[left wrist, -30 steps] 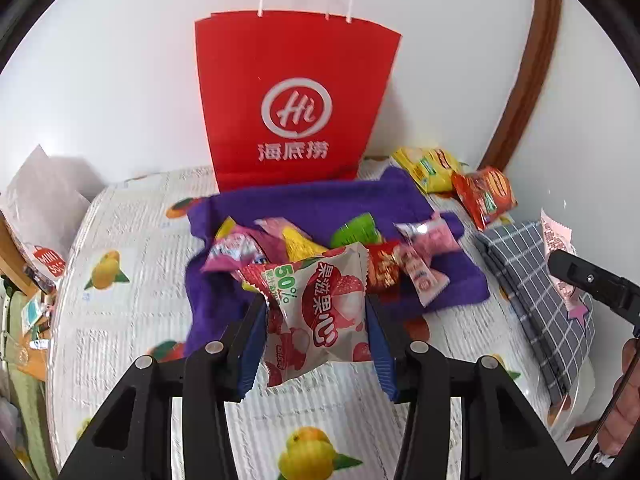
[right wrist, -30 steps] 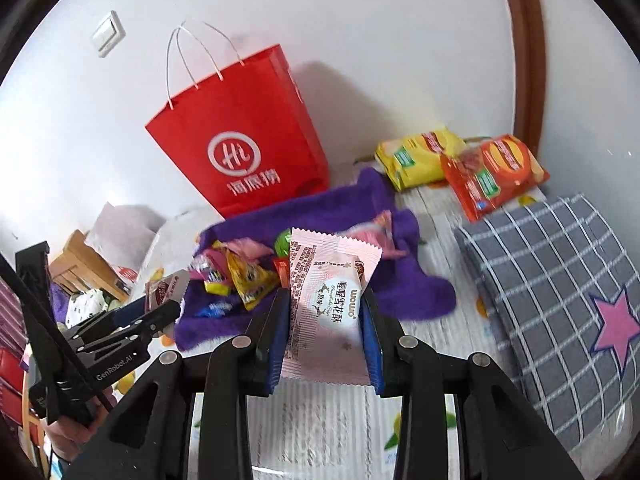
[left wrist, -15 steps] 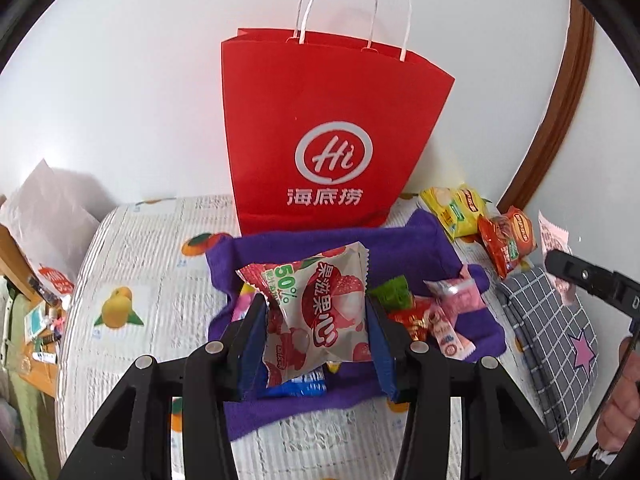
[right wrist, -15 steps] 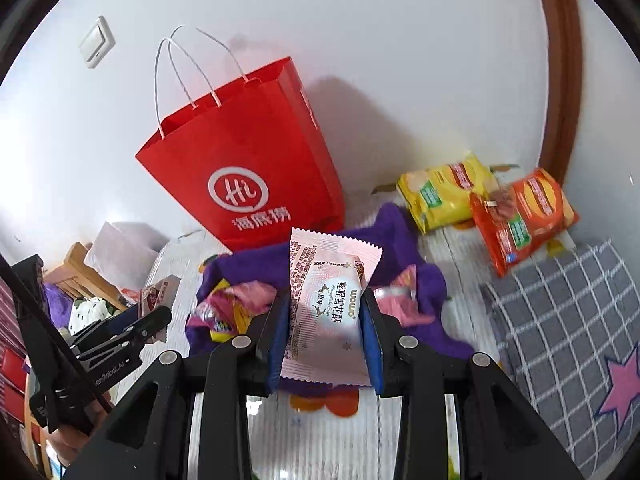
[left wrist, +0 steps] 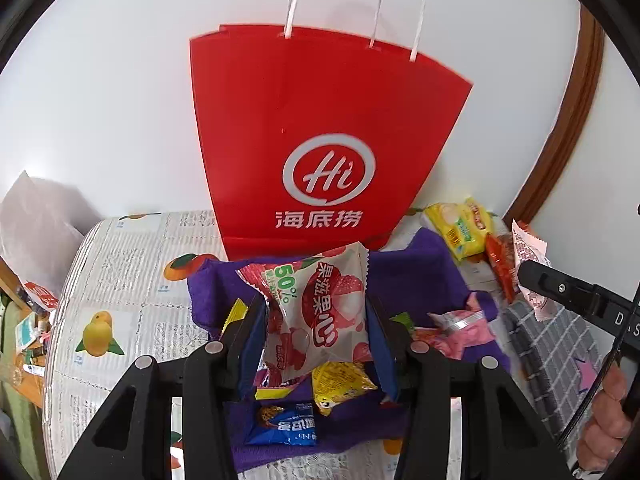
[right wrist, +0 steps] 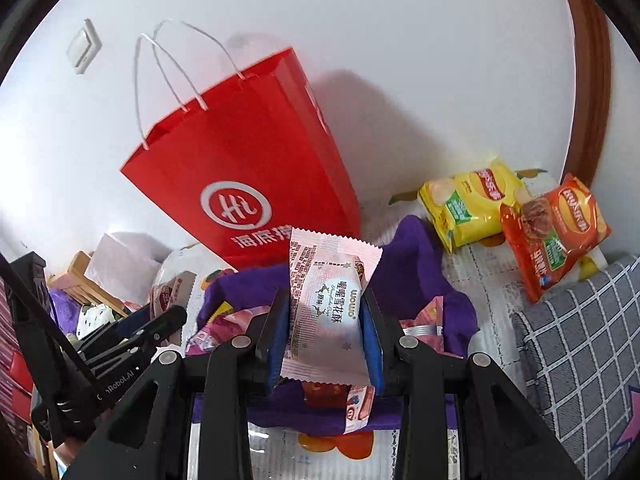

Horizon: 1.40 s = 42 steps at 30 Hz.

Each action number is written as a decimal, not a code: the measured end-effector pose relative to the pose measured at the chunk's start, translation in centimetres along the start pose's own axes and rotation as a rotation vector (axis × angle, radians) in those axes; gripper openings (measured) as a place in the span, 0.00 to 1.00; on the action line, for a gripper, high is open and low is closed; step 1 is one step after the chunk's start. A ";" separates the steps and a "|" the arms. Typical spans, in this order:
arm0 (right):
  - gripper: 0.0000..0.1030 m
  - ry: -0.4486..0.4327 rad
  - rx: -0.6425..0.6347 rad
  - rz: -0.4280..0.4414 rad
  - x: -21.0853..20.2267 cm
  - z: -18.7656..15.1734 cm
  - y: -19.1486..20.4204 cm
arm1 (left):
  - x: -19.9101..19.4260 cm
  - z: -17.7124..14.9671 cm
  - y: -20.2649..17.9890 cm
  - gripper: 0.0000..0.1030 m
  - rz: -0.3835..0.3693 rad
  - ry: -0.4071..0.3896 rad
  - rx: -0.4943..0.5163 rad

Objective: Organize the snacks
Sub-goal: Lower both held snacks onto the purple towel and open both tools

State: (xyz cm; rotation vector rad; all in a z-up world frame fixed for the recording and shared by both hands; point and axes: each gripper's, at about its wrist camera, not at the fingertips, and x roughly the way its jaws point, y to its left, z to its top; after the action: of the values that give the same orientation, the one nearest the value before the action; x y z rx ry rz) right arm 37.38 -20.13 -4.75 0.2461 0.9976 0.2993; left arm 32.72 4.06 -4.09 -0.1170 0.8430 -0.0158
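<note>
— Where are the two snacks right now?

— Each is pinched in a claw. The left claw [left wrist: 316, 320] has its blue pads pressed on the sides of a white-and-red lychee jelly packet [left wrist: 320, 316], held up above the purple towel [left wrist: 416, 276]. The right claw [right wrist: 326, 332] squeezes a pale pink snowflake-crisp packet [right wrist: 328, 308] the same way, upright, over the same towel.

— And what lies around them?

— More small snacks sit loose on the towel: a blue packet [left wrist: 286, 424], a yellow one [left wrist: 340, 382] and a pink one [left wrist: 460, 330] (all under or beside the left claw). Just behind the towel stands a red paper bag [left wrist: 324, 140] with white handles, against the wall. To its right lie a yellow chip bag [right wrist: 472, 204] and an orange chip bag [right wrist: 556, 236], touching each other, next to a grey checked cushion [right wrist: 580, 340].

— What carries it all?

— A table [left wrist: 120, 280] under a fruit-print cloth.
</note>
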 end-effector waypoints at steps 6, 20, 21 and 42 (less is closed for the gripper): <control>0.33 0.025 0.015 -0.015 1.5 0.2 -1.3 | 1.9 -0.6 0.1 0.44 -0.022 0.038 0.000; 0.34 0.106 0.032 -0.015 4.3 -0.5 -2.4 | 2.9 -0.7 1.5 0.44 -0.049 0.065 -0.055; 0.34 0.116 0.035 -0.018 4.6 -0.6 -2.4 | 2.9 -0.7 1.6 0.44 -0.052 0.065 -0.058; 0.36 0.231 0.054 -0.011 9.0 -2.0 -1.6 | 4.0 -0.9 2.1 0.45 -0.106 0.084 -0.110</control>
State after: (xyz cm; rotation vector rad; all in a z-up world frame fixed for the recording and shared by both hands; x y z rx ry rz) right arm 40.49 -18.22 -13.39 0.2592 1.2358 0.2958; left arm 34.64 5.86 -7.94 -0.2658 0.9211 -0.0750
